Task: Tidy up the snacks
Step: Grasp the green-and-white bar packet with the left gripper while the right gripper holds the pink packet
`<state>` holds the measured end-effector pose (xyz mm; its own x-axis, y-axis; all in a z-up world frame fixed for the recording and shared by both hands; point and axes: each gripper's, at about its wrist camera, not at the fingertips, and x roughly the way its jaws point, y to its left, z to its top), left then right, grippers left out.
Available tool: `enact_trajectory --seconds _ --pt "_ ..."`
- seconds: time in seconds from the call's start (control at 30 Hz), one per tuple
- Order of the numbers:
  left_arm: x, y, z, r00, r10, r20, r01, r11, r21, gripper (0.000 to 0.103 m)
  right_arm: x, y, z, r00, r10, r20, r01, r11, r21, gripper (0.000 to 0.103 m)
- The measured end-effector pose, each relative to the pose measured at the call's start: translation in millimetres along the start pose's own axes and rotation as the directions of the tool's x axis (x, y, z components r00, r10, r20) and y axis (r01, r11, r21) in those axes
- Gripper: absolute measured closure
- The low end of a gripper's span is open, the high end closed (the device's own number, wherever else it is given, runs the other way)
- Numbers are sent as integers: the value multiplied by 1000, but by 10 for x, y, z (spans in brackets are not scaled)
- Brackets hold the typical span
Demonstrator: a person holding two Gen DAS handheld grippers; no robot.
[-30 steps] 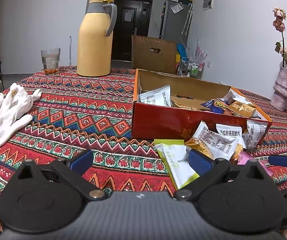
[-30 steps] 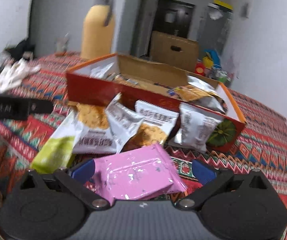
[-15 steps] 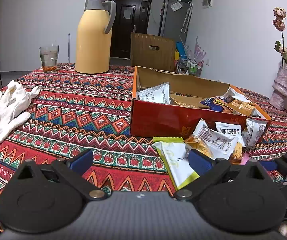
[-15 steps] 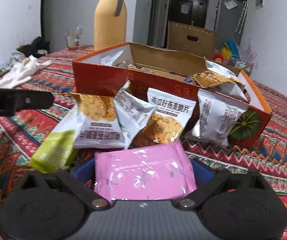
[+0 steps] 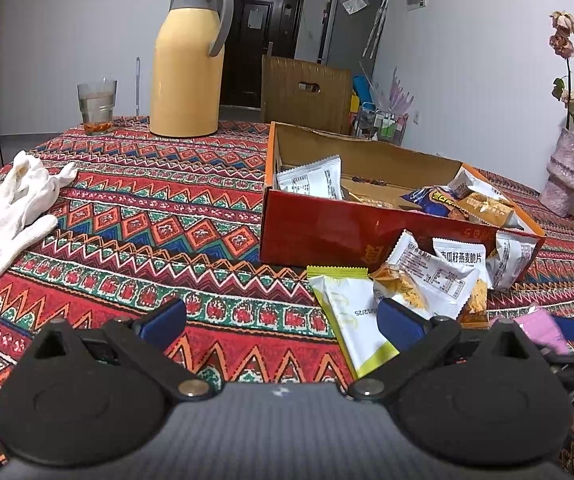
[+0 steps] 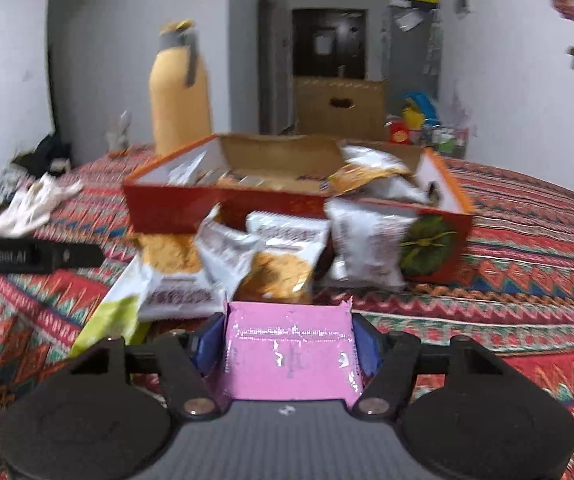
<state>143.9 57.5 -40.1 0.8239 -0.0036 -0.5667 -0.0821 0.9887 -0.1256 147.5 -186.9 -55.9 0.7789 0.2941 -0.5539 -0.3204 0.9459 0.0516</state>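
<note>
On the patterned tablecloth [image 5: 159, 208], snacks are lying as follows. Red box [image 6: 271, 210]: holding several packets, open top. Loose packets [image 6: 271, 256]: piling against its near wall. Green-white packet [image 5: 353, 320]: lying flat beside them. Pink packet [image 6: 289, 354]: sitting between the blue pads of the right gripper [image 6: 287, 344], whose jaws are closing on it, both pads meeting its edges. Left gripper [image 5: 281, 322]: hanging wide over bare cloth, holding nothing. White glove [image 5: 5, 212]: lying far left. Yellow jug [image 5: 189, 64]: standing behind.
</note>
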Motion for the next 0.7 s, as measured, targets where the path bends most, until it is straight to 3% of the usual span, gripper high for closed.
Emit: enact_trajectory --seconds 0.27,0.43,0.7 --pt "117 -135 31 995 30 -100 -25 999 45 0 -97 -416 -36 995 -96 32 91 987 133 37" --pt "198 -317 52 986 51 -156 -41 997 67 0 -99 -505 -71 994 -93 54 82 981 177 37" --pt "357 -608 57 971 143 -190 -123 986 115 0 -163 -542 -122 995 -58 86 39 977 210 37"
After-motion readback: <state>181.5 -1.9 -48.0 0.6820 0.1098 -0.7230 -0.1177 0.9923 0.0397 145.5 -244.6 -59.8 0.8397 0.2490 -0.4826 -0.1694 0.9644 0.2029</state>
